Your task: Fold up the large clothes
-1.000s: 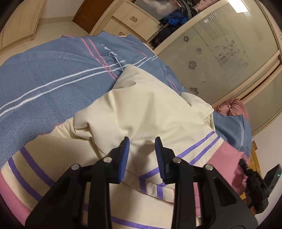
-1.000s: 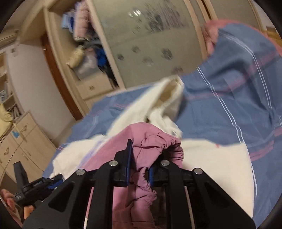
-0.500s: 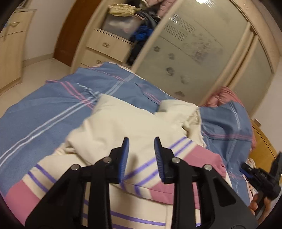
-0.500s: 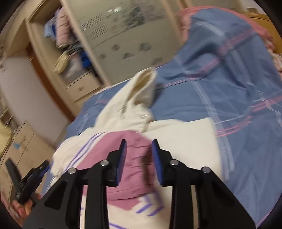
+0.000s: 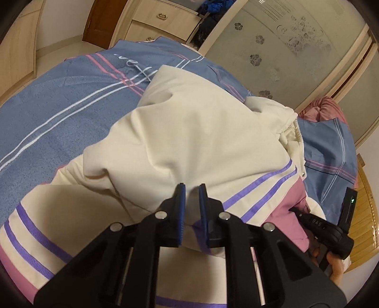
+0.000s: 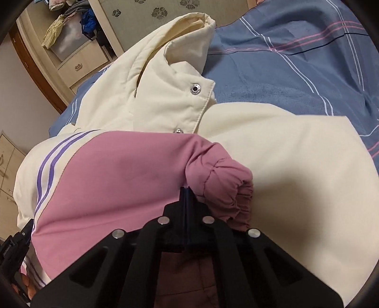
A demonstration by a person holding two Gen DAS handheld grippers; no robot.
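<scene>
A cream jacket (image 5: 194,132) with purple stripes and pink sleeve ends lies on a blue striped bed cover (image 5: 59,111). My left gripper (image 5: 189,189) is narrowly open just above a folded cream sleeve, with nothing between its pads. In the right wrist view the jacket (image 6: 296,154) shows its hood, snap buttons and a pink sleeve (image 6: 123,170) folded across the body. My right gripper (image 6: 187,189) is shut beside the gathered pink cuff (image 6: 225,184); I cannot tell if cloth is pinched. The right gripper also shows in the left wrist view (image 5: 331,232).
A wardrobe with frosted floral sliding doors (image 5: 284,47) and wooden drawers (image 5: 163,21) stands behind the bed. A pink pillow (image 5: 324,111) lies at the bed's far end. A wooden bed frame (image 5: 364,213) runs along the right.
My right gripper let go of the pink sleeve, opened, then shut again beside the cuff, which now lies across the jacket. My left gripper's jaws have narrowed and moved lower over the jacket.
</scene>
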